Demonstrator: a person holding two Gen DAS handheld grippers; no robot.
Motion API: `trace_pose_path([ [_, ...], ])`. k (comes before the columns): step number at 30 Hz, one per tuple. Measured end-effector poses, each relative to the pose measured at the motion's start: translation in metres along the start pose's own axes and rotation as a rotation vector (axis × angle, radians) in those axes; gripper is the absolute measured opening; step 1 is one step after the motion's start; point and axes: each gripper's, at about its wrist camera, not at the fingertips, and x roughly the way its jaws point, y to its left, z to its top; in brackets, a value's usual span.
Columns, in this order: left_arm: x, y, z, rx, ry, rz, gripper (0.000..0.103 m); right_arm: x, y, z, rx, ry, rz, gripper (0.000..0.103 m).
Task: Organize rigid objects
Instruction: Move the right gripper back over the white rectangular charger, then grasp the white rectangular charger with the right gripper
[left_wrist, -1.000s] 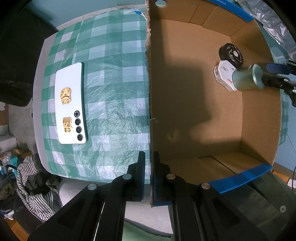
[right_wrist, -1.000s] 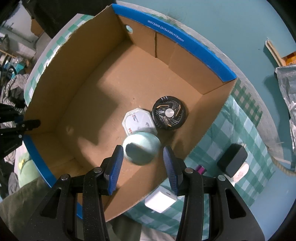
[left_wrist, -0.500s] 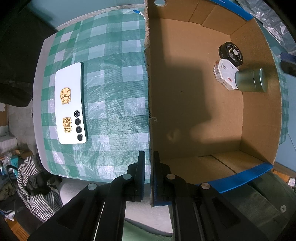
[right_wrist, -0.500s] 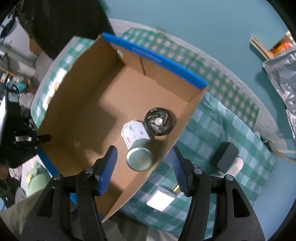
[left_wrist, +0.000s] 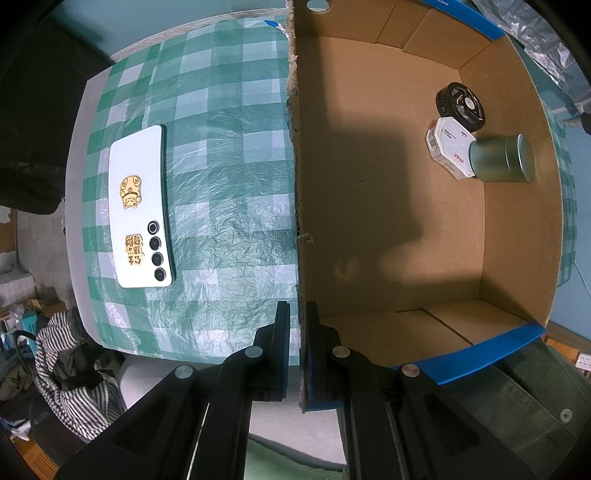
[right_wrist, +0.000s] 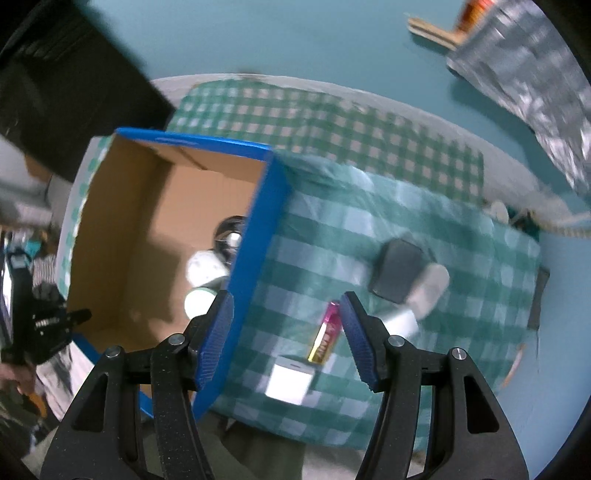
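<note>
My left gripper (left_wrist: 298, 325) is shut on the near wall of the cardboard box (left_wrist: 295, 155). Inside the box lie a green round tin (left_wrist: 502, 158), a white octagonal case (left_wrist: 445, 146) and a black round fan (left_wrist: 460, 101), all at the far right side. My right gripper (right_wrist: 286, 325) is open and empty, high above the checked tablecloth just right of the box's blue edge (right_wrist: 255, 243). Below it lie a pink and gold battery (right_wrist: 325, 338), a white square charger (right_wrist: 290, 380) and a black block (right_wrist: 397, 271).
A white phone (left_wrist: 142, 208) lies face down on the green checked cloth (left_wrist: 221, 147) left of the box. A white cylinder (right_wrist: 424, 291) lies beside the black block. A silver foil bag (right_wrist: 524, 70) sits far right. Striped fabric (left_wrist: 70, 365) hangs below the table edge.
My right gripper let go of the green tin inside the box, rose out and moved right over the tablecloth. My left gripper stayed shut on the box wall.
</note>
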Motion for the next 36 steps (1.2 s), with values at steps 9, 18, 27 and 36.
trace_pose_path([
  [9, 0.000, 0.000, 0.000, -0.001, 0.000, 0.000, 0.007, 0.012, -0.054, -0.013, 0.157, 0.038, -0.060, 0.060],
  [18, 0.000, 0.000, 0.001, -0.002, 0.000, -0.002, 0.007, 0.046, -0.095, -0.024, 0.333, 0.102, -0.085, 0.060],
  [27, -0.001, 0.000, 0.000, -0.001, 0.000, -0.002, 0.007, 0.081, -0.125, -0.035, 0.537, 0.155, -0.077, 0.061],
  [36, -0.001, 0.000, 0.000, -0.001, -0.001, -0.003, 0.007, 0.098, -0.131, -0.041, 0.601, 0.176, -0.068, 0.060],
])
